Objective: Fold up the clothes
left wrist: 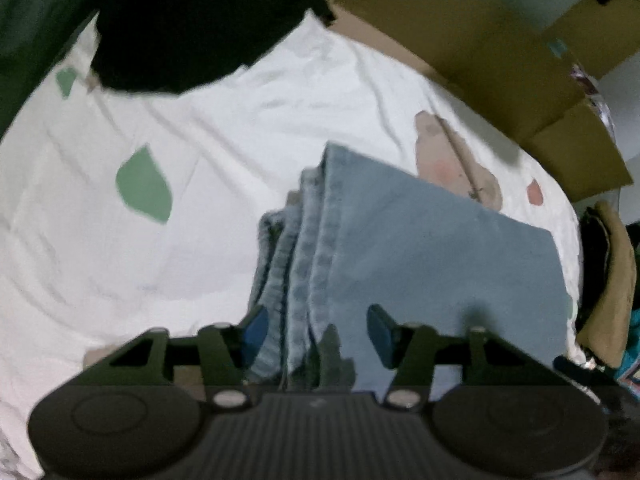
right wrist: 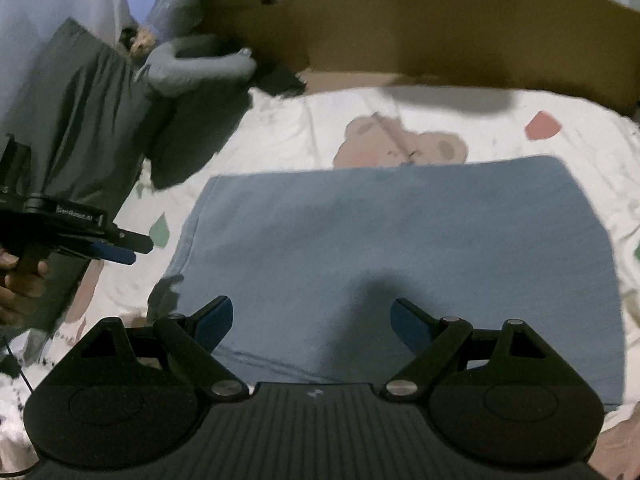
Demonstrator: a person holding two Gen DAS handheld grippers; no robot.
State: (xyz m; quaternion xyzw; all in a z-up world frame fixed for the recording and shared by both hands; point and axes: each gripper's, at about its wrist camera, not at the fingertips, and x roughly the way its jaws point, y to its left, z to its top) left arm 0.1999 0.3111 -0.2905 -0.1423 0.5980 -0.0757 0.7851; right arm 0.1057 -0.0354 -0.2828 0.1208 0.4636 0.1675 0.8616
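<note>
Folded light-blue jeans [left wrist: 420, 240] lie on a white bedsheet [left wrist: 120, 264] printed with green leaves and a bear. In the left wrist view my left gripper [left wrist: 316, 332] is open, its blue-padded fingers straddling the stacked seam edges at the near end of the jeans. In the right wrist view the jeans [right wrist: 392, 248] form a flat rectangle, and my right gripper [right wrist: 312, 320] is open and empty above their near edge. The left gripper [right wrist: 116, 254] shows at the left there, beside the jeans' left edge, held by a hand.
A brown cardboard box [right wrist: 420, 32] stands along the far side of the sheet. Dark green clothing [right wrist: 80, 132] and a grey garment [right wrist: 200, 64] lie at the left. A black garment [left wrist: 188, 28] lies at the far end. More clothes [left wrist: 612, 280] pile at the right edge.
</note>
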